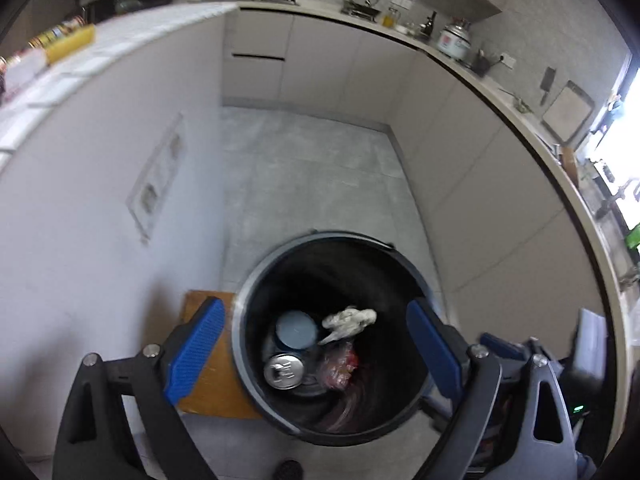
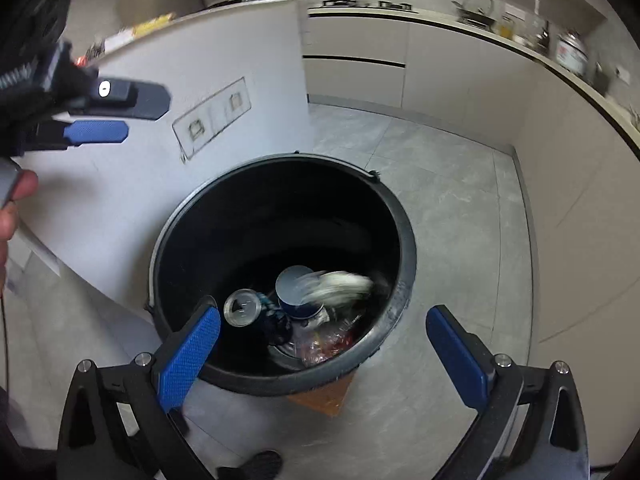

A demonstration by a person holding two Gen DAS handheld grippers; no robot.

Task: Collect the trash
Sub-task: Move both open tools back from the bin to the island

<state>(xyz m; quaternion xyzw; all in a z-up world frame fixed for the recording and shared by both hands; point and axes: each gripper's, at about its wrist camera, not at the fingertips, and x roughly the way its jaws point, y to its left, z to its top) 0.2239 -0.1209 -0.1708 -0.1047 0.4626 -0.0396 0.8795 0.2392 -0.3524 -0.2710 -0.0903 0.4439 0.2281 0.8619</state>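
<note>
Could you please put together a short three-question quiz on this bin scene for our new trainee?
1. True or false: the left gripper is closed on a can.
2. Which item lies inside the black bin? A) a kettle B) a silver can C) a cutting board
3. What pale, blurred thing shows beside the round grey lid in the bin?

Key
1. False: both the left gripper and the right gripper stand open with nothing between the pads.
2. B: the silver can lies at the bottom, top end up.
3. A crumpled white paper wad, next to the round grey lid.
</note>
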